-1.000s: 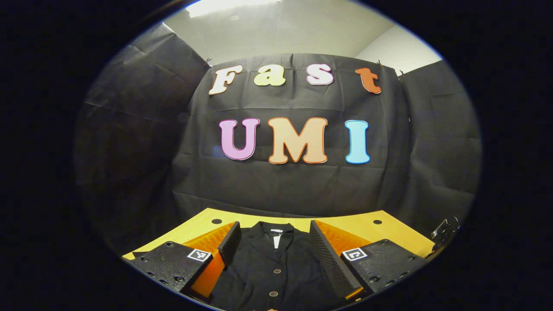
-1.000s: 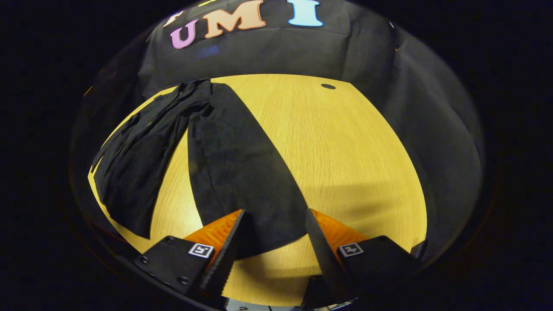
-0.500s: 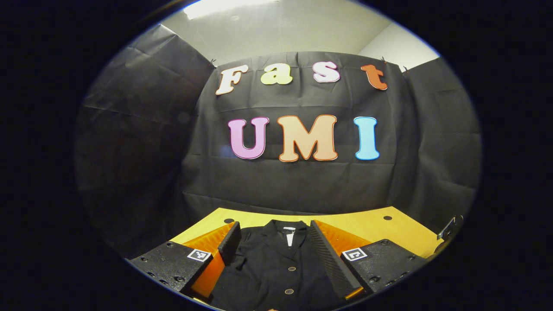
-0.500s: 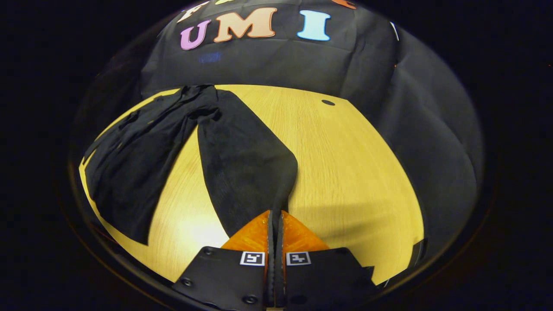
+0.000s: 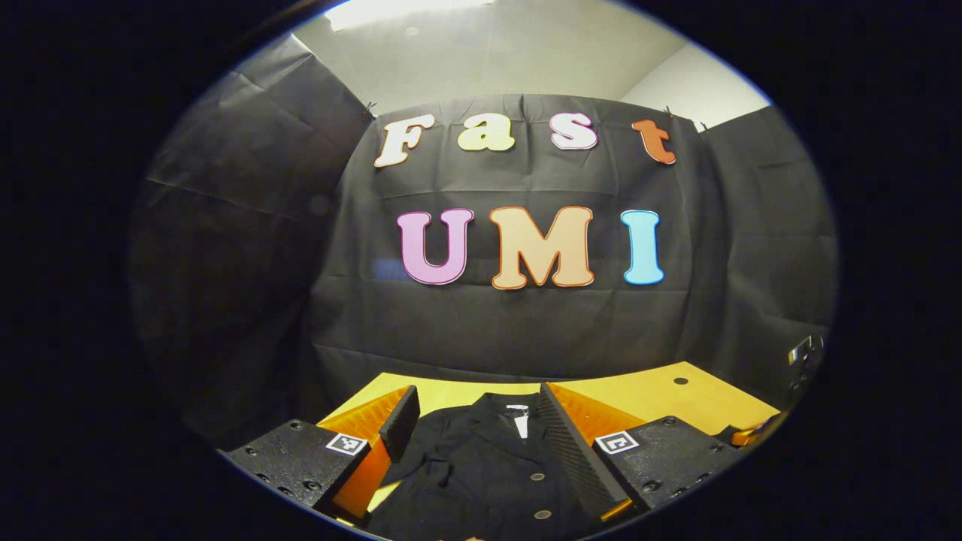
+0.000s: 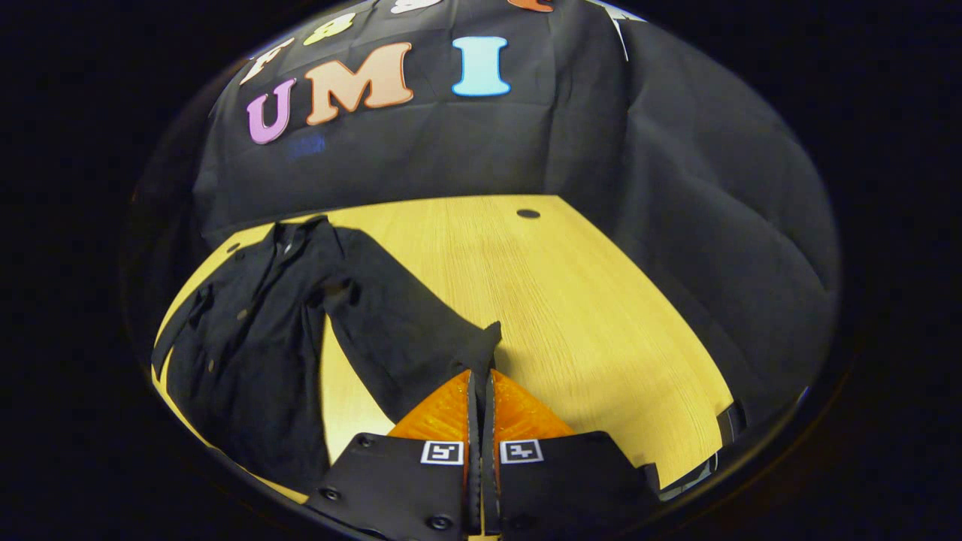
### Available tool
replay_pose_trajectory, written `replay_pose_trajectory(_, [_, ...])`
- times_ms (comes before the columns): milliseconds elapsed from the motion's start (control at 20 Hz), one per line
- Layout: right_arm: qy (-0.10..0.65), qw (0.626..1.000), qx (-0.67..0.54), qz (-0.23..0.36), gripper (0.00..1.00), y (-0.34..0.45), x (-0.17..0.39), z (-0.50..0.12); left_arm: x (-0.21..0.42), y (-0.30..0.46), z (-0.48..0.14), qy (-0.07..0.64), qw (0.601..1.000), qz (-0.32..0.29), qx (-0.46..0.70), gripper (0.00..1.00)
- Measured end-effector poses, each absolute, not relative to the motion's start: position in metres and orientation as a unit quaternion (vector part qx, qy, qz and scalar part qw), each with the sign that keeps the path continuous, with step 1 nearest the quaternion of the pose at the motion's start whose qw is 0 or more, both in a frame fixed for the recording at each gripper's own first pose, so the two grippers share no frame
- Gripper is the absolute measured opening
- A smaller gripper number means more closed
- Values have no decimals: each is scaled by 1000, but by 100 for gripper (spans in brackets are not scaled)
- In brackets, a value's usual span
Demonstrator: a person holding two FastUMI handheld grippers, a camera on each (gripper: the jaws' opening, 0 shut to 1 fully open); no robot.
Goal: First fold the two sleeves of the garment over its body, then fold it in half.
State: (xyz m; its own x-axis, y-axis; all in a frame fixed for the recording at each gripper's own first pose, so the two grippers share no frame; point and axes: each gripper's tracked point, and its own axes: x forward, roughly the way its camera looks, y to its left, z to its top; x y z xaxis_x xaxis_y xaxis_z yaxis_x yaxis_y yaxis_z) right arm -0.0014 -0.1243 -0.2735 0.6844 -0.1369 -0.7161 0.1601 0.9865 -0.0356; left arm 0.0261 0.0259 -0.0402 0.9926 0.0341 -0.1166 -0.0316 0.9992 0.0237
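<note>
On the left of the right gripper view, the black buttoned long-sleeved garment point(image 6: 248, 353) lies flat on the pale yellow wooden table point(image 6: 586, 315), its body running along the table's left edge, collar toward the far wall. Moving right, one sleeve point(image 6: 398, 330) stretches diagonally away from the body, and the right gripper point(image 6: 481, 376) is pressed together on its cuff, which is lifted into a peak. Right of that, bare wood reaches to a small dark hole point(image 6: 528, 213) and the curved table edge. In the left gripper view, the left gripper point(image 5: 473, 409) hangs spread wide above the collar and buttons, touching nothing.
</note>
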Motion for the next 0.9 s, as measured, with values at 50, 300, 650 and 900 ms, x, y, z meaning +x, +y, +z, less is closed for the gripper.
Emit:
replay_pose_trajectory(50, [378,922,16,-81,4,-113,9,-263,27,37,-39,58,998,18,10,94])
replay_pose_trajectory(300, [326,943,19,-59,3,-49,62,-216,25,91,-45,63,997,40,2,94])
replay_pose_trajectory(650, [291,957,-1,-2,3,54,112,-185,9,170,-53,72,994,80,6,94])
replay_pose_trajectory(900, [280,959,-13,34,3,123,126,-182,5,220,-56,73,992,98,16,94])
